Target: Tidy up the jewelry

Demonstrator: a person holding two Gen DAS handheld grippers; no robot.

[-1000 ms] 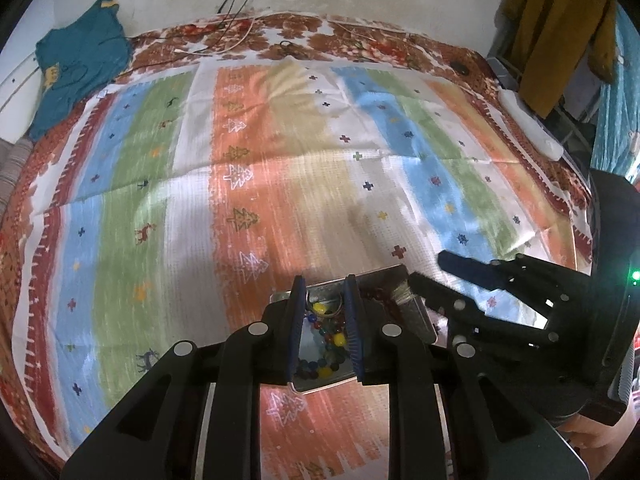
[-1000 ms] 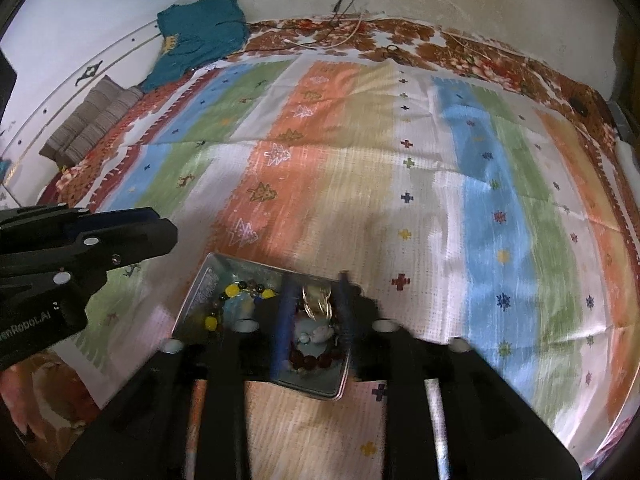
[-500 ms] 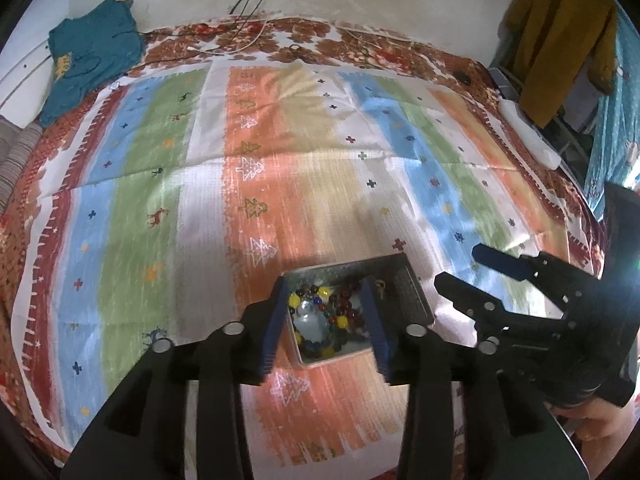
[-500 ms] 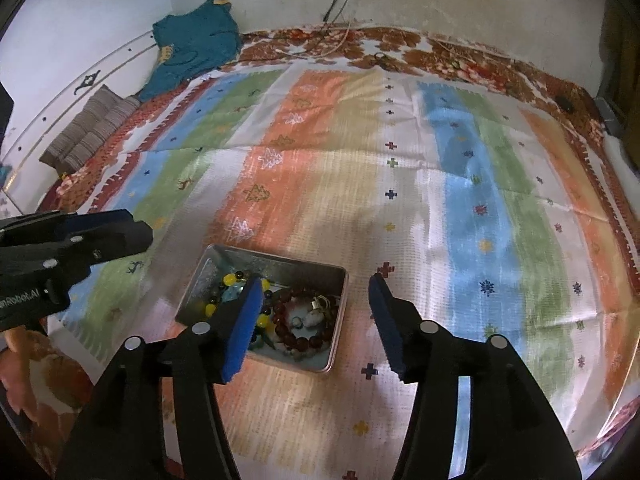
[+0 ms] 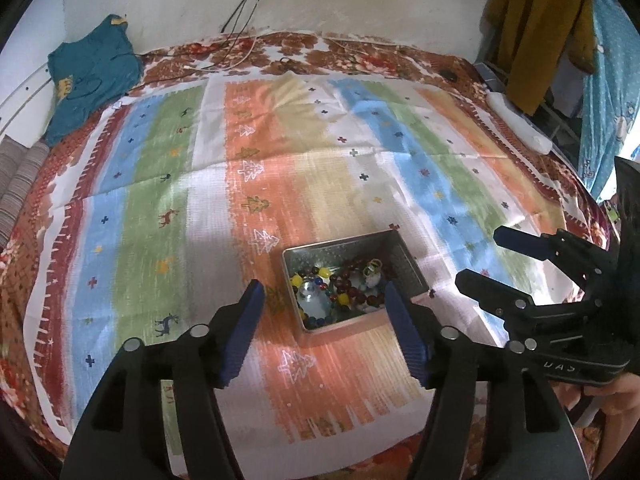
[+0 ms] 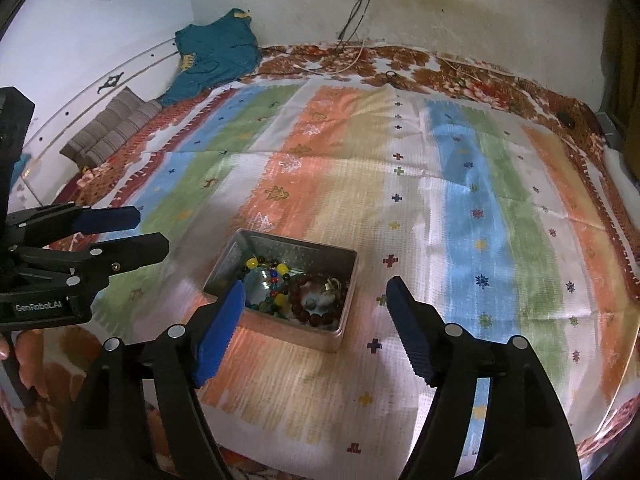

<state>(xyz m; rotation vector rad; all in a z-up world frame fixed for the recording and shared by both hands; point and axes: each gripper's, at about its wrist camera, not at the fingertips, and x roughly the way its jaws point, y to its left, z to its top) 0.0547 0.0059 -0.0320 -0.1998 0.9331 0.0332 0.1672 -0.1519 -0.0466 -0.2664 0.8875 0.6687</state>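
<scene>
A silver metal box (image 5: 404, 254) sits on the striped cloth and also shows in the right wrist view (image 6: 228, 258). It holds a colourful bead string (image 5: 316, 280) (image 6: 276, 272), a dark red bead bracelet (image 5: 352, 288) (image 6: 310, 300) and a gold ring (image 5: 374, 266) (image 6: 332, 285). My left gripper (image 5: 322, 300) is open and empty, above and just short of the box. My right gripper (image 6: 316, 298) is open and empty, also raised over the box's near side. Each gripper shows in the other's view, the right (image 5: 480, 262) and the left (image 6: 152, 232).
The striped cloth (image 5: 320, 160) covers a bed with a floral sheet. A teal garment (image 5: 88, 80) lies at the far left corner, striped cushions (image 6: 112, 132) at the left. Cables (image 6: 352, 56) run along the far edge. Clothes (image 5: 536, 24) hang at the right.
Both grippers opened wide and pulled back and up from the box. The jewelry pieces they were over now lie inside the box.
</scene>
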